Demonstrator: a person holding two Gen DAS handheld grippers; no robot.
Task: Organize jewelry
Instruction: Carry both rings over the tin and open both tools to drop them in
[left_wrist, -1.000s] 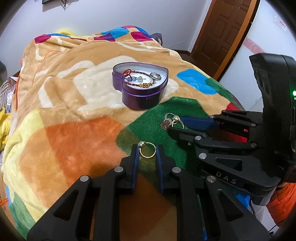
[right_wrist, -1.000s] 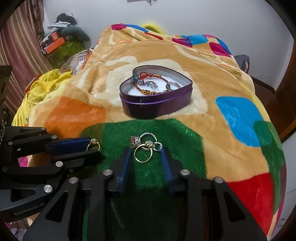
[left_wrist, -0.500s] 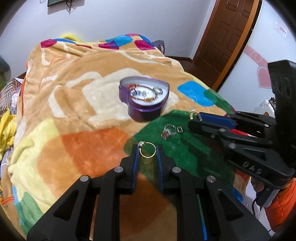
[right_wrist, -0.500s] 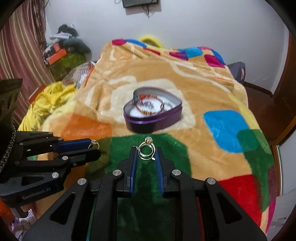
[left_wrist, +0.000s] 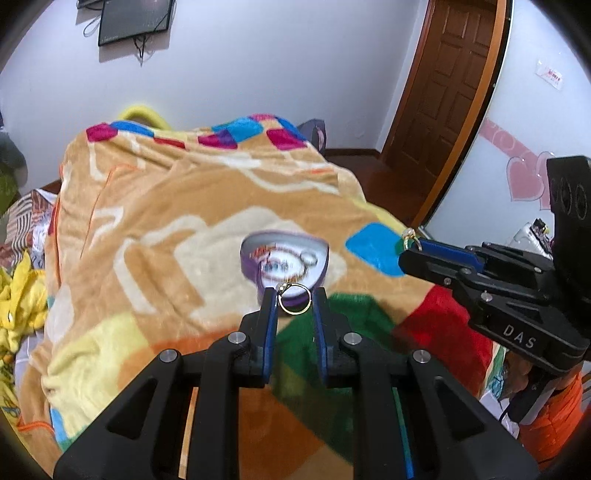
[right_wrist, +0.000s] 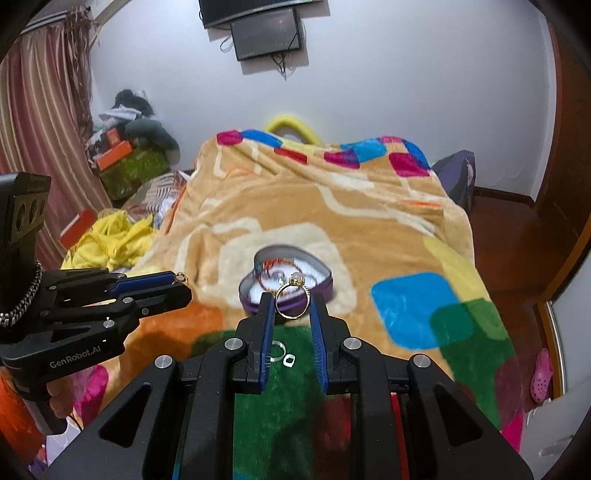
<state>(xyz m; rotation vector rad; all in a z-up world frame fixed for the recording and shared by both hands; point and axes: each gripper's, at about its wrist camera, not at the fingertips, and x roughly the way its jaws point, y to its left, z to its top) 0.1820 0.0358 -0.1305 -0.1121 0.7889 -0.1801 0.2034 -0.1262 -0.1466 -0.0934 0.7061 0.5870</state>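
Observation:
My left gripper (left_wrist: 294, 304) is shut on a thin gold ring (left_wrist: 294, 303) and holds it high above the blanket; it also shows in the right wrist view (right_wrist: 180, 278). My right gripper (right_wrist: 292, 304) is shut on a gold ring with a pale stone (right_wrist: 293, 301); it also shows in the left wrist view (left_wrist: 410, 236). A purple heart-shaped tin (right_wrist: 286, 280) with bracelets and a ring inside sits on the blanket, ahead of and below both grippers (left_wrist: 284, 260). Two small silver rings (right_wrist: 282, 353) lie on the green patch under my right gripper.
The bed is covered by a patchwork fleece blanket (right_wrist: 332, 206). Yellow clothes (right_wrist: 110, 243) and boxes (right_wrist: 122, 158) lie on the floor at the left. A brown door (left_wrist: 450, 85) stands at the right. A wall screen (right_wrist: 266, 33) hangs behind the bed.
Both grippers have risen well above the blanket, each carrying its ring. The right gripper closed on its ring and lifted it off the green patch, leaving the other rings there.

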